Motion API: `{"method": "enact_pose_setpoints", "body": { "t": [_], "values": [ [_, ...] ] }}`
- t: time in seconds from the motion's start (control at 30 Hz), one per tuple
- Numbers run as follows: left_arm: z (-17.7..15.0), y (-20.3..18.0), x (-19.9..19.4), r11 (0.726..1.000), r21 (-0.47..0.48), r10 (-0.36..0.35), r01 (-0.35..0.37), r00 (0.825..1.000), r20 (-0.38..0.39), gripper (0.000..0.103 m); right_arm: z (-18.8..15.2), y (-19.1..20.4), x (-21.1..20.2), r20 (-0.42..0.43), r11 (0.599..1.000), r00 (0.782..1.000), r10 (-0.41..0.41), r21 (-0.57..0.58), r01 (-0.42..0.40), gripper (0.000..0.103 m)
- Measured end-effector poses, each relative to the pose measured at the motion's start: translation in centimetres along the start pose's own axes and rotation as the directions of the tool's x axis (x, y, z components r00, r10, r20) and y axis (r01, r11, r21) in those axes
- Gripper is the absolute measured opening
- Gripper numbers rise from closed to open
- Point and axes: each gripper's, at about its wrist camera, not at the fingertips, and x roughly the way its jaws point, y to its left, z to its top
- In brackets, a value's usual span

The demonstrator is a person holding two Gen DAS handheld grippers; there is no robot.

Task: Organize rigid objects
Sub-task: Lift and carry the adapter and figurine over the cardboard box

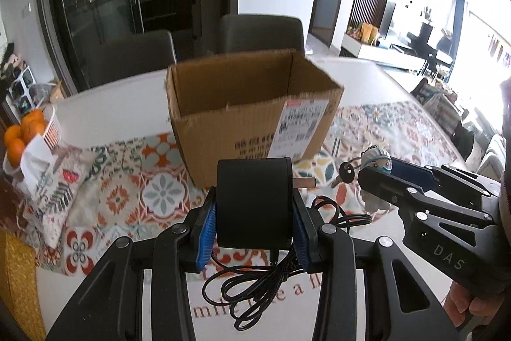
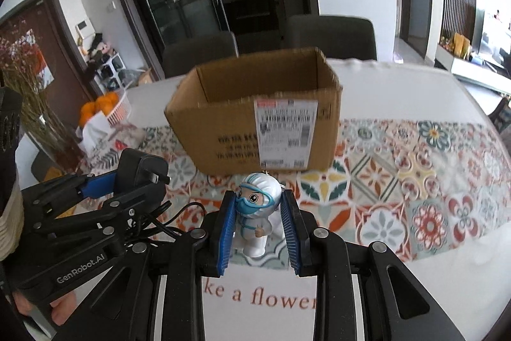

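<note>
My left gripper [image 1: 254,206] is shut on a black power adapter [image 1: 254,200], its cable [image 1: 255,286] dangling below; it also shows in the right wrist view [image 2: 140,171]. My right gripper [image 2: 258,210] is shut on a white figurine keychain with a blue mask [image 2: 255,210]; in the left wrist view the figurine [image 1: 377,162] has keys [image 1: 346,173] hanging beside it. An open cardboard box [image 1: 252,114] [image 2: 255,120] stands just beyond both grippers on the patterned cloth. Both objects are held above the table.
A white basket of oranges [image 1: 28,130] [image 2: 105,107] and a tissue pack [image 1: 60,181] sit at the left. A vase of dried flowers [image 2: 35,104] stands far left. Two grey chairs [image 1: 262,34] are behind the table [image 1: 367,75].
</note>
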Motion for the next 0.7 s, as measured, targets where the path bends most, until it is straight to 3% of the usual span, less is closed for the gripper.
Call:
{"method": "enact_pose_setpoints", "body": {
  "t": [0.43,0.7],
  "values": [
    [5.3,0.7,-0.3,1.000,-0.003,-0.019,0.020,0.997,0.081,0.041,5.7,0.7,-1.1,0.136,0.999,0.991,0.002,-0.049,0.004,0.029],
    [9.1,1.5,0.9,1.000,-0.021,0.010,-0.007,0.993,0.117,0.041,9.4,0.9,-0.2,0.187,0.997,0.982,-0.005,-0.080,0.020,0.029]
  ]
}}
